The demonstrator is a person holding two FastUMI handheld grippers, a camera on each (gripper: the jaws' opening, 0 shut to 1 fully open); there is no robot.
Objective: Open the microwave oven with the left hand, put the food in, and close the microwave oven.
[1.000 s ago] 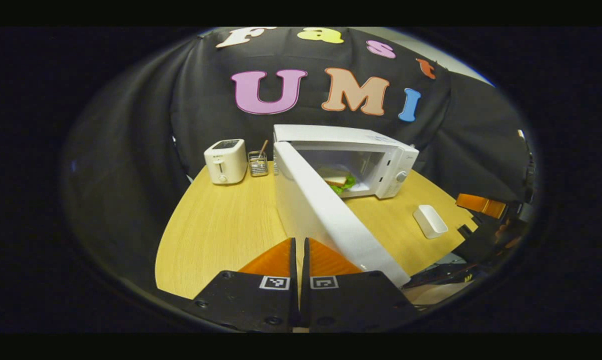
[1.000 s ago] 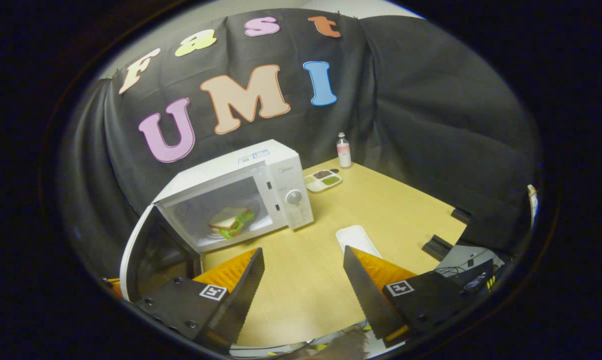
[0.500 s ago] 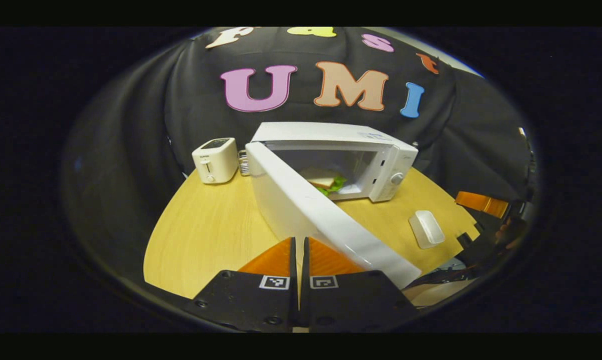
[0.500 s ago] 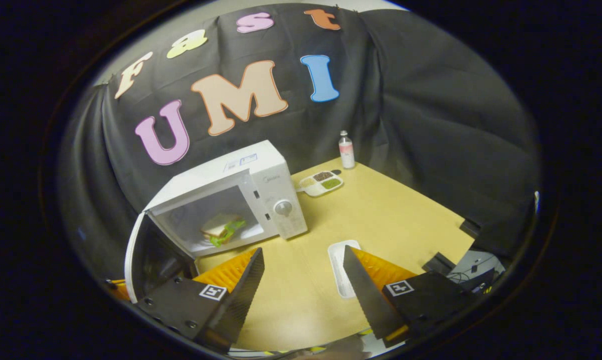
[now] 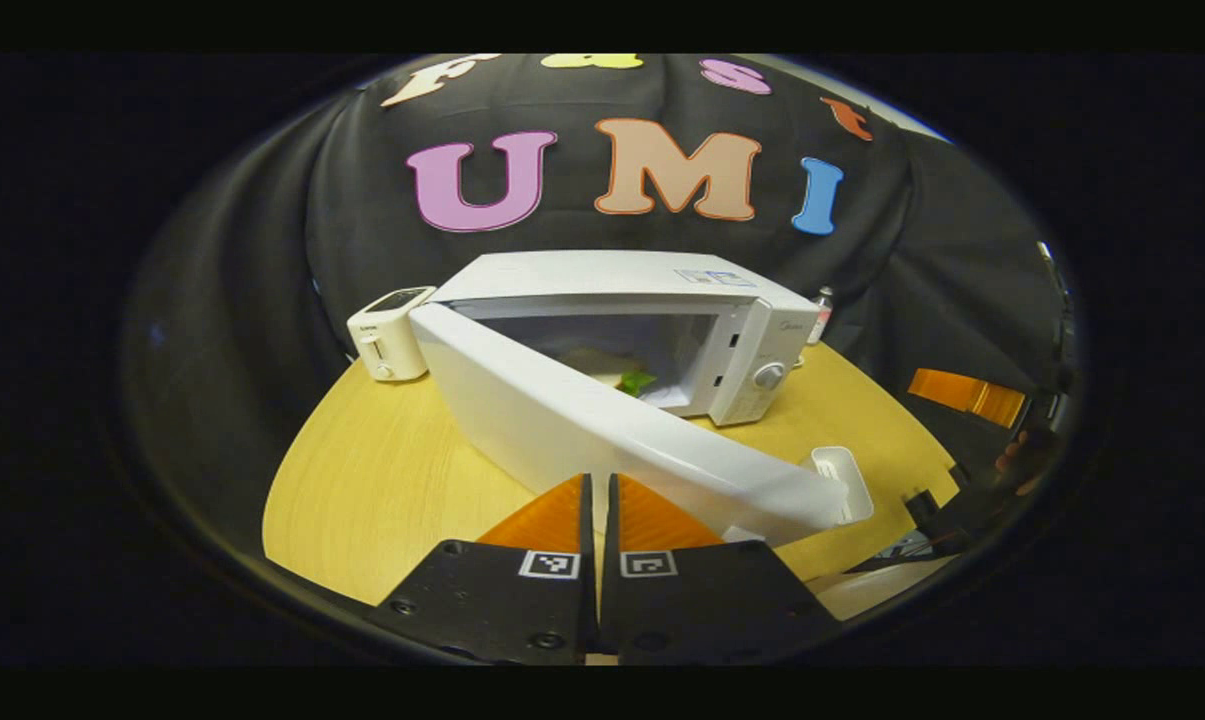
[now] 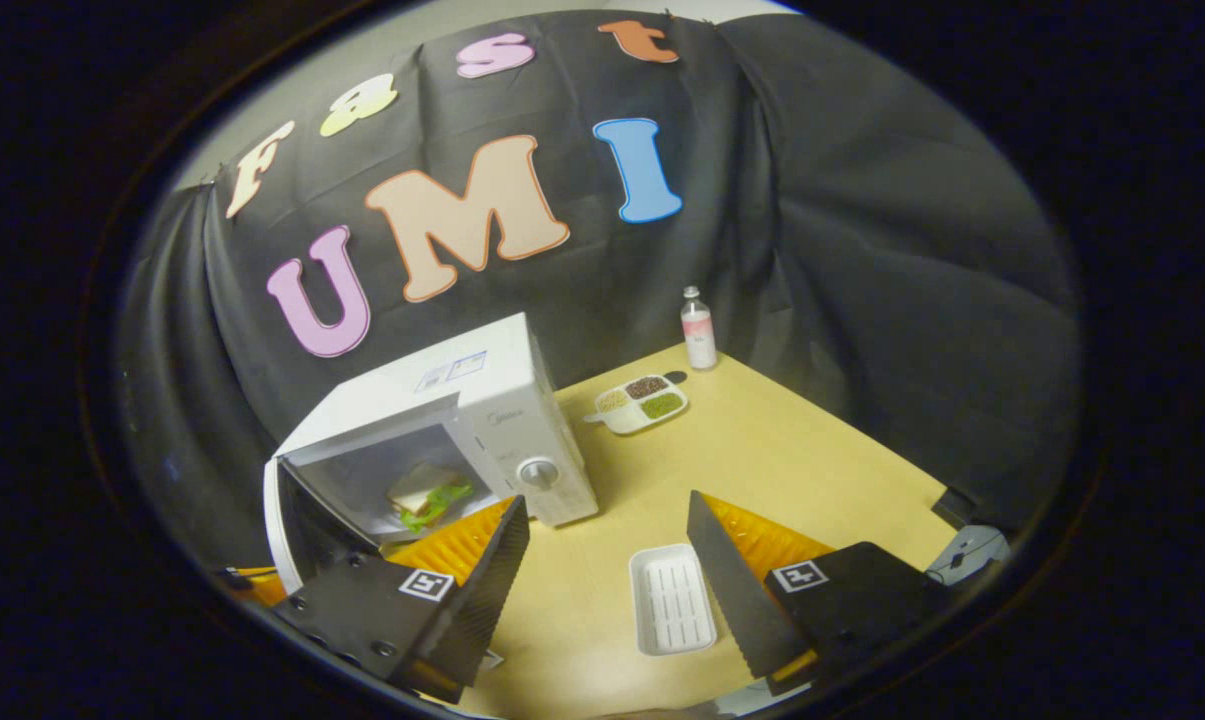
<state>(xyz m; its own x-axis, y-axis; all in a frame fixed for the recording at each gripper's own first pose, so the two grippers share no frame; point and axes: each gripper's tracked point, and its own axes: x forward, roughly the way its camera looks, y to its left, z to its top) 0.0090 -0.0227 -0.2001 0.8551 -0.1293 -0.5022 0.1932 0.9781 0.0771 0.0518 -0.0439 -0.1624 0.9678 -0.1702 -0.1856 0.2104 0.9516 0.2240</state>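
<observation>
1. As I watched through the left gripper view, the left gripper (image 5: pixel 598 500), fingers pressed together on nothing, sat against the outer face of the microwave door (image 5: pixel 602 425), which stood partly swung toward the microwave (image 5: pixel 642 320). The sandwich (image 5: pixel 617 372) lay inside the cavity, so I judged opening and loading done and only the closing left. A toaster (image 5: pixel 387 330) stood just beside the oven, and a white tray (image 5: pixel 842 480) lay past the door's free end.

2. In the right gripper view, I saw the right gripper (image 6: pixel 607 550) spread wide and holding nothing above the table (image 6: pixel 812 450). The white tray (image 6: pixel 672 598) lay bare; a divided dish (image 6: pixel 640 402) held three small helpings near a bottle (image 6: pixel 698 328). The sandwich (image 6: pixel 424 492) showed through the gap.
</observation>
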